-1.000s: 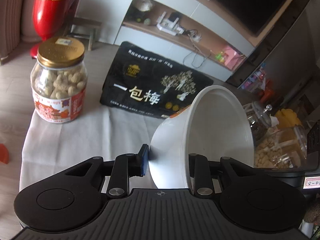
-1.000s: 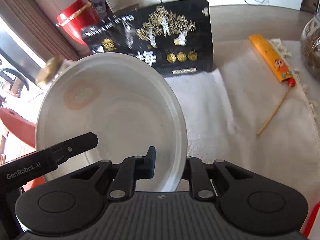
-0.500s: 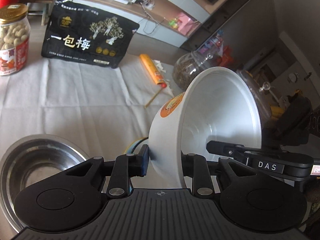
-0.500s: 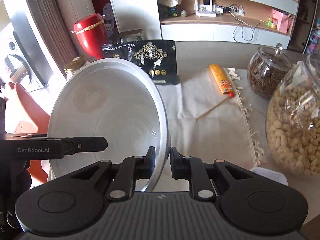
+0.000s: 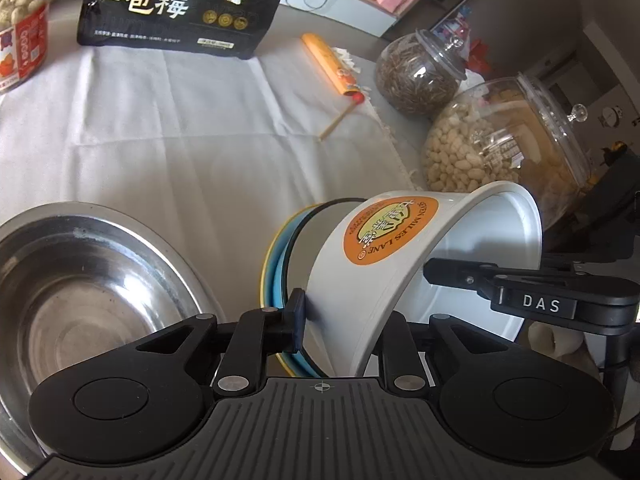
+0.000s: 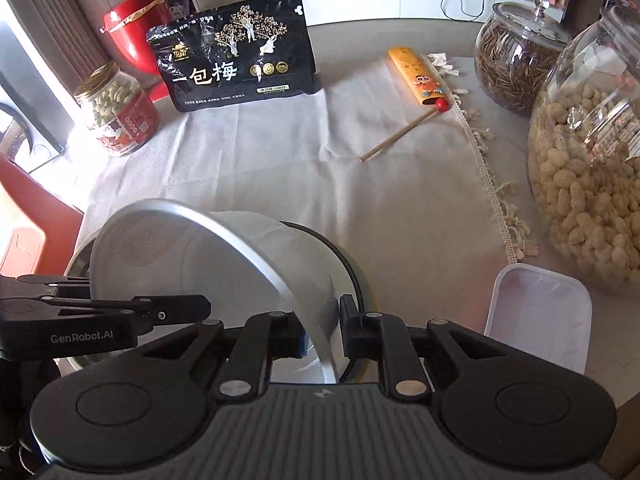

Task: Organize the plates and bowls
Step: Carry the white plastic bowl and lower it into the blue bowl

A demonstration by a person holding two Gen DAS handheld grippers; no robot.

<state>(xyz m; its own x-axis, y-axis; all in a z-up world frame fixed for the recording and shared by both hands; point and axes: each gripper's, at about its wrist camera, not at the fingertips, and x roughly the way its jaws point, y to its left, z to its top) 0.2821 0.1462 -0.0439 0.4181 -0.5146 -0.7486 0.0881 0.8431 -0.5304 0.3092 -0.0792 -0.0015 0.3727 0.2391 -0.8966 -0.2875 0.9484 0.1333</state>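
White cloth covers the worktop [image 6: 280,168]. Both grippers' jaws pinch the white bowl [image 5: 400,256] by opposite rims, left gripper [image 5: 340,320] just tightening, right gripper [image 6: 322,330] clamped, tilting it over the blue-rimmed bowl [image 5: 280,264]. Nesting looks unfinished; the steel bowl [image 5: 80,280] waits.

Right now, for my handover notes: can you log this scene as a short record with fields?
Held: white bowl, orange sticker, tilted
Left gripper: fingers have just been closing, bowl wall between them
Right gripper: shut on bowl rim
Under it: stack of plates, blue and yellow edges
Beside: empty steel bowl, upright
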